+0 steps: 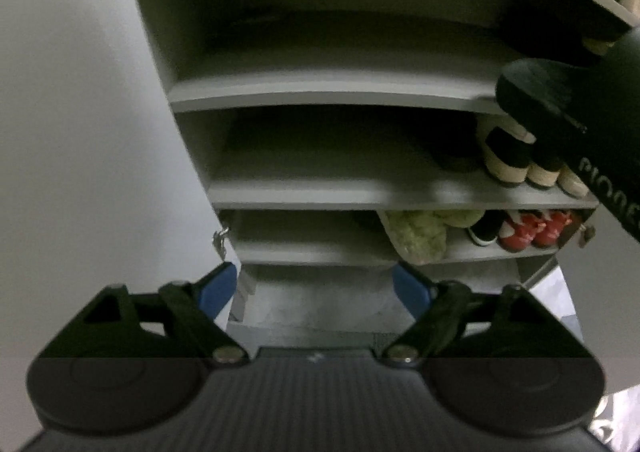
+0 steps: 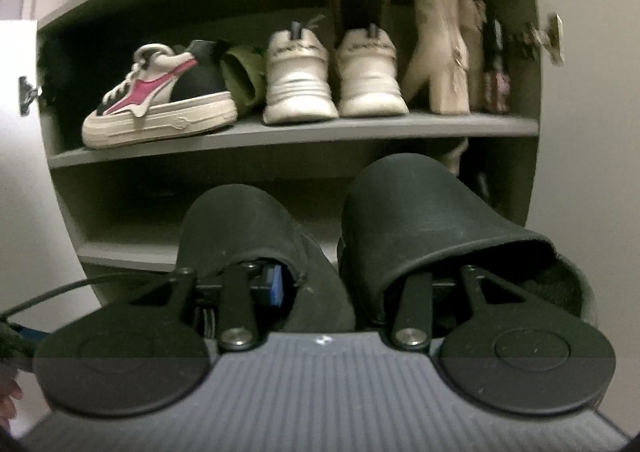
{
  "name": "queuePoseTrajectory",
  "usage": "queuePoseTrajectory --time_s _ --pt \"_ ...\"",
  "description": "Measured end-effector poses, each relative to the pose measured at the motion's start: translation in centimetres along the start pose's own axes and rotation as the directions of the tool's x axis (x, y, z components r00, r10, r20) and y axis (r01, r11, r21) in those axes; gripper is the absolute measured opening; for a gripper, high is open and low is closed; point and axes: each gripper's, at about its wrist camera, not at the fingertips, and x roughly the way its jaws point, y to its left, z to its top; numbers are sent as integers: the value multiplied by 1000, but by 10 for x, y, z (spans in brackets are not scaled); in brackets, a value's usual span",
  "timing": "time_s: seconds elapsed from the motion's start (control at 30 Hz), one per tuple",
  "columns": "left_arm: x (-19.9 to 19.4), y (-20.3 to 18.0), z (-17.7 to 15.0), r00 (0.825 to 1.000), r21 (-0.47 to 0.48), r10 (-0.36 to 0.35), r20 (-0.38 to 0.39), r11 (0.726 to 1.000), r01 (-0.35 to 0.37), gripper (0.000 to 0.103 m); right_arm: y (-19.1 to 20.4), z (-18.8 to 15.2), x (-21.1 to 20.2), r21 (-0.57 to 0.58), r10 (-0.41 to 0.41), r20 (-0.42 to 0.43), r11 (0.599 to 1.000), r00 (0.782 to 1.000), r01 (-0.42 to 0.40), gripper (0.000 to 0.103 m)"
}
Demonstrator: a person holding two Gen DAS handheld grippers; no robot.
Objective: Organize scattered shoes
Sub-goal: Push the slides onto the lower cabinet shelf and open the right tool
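Note:
Two black slide sandals (image 2: pixel 424 220) fill the lower middle of the right wrist view, toes toward the grey shoe cabinet (image 2: pixel 280 132). My right gripper (image 2: pixel 340 284) is shut on the pair, with one finger tucked under each strap; a blue pad (image 2: pixel 276 286) shows inside the left slide, and the other is hidden. In the left wrist view the same slides (image 1: pixel 560 100) hang at the right edge, level with a bare shelf (image 1: pixel 320 96). My left gripper (image 1: pixel 316 288) stands open and holds nothing, low in front of the cabinet.
The upper shelf holds a white and pink sneaker (image 2: pixel 160 100), a white sneaker pair (image 2: pixel 300 84) and beige heeled boots (image 2: pixel 440 52). Lower shelves hold black-toed espadrilles (image 1: pixel 508 156), green fluffy slippers (image 1: pixel 420 236) and red shoes (image 1: pixel 532 232). A white wall (image 1: pixel 80 132) lies to the left.

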Motion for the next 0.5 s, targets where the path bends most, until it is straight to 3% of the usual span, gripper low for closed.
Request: queuePoseTrajectory --time_s 0.5 --pt "-1 45 21 998 -39 62 -7 997 -63 87 17 -4 72 36 43 -38 998 998 -42 44"
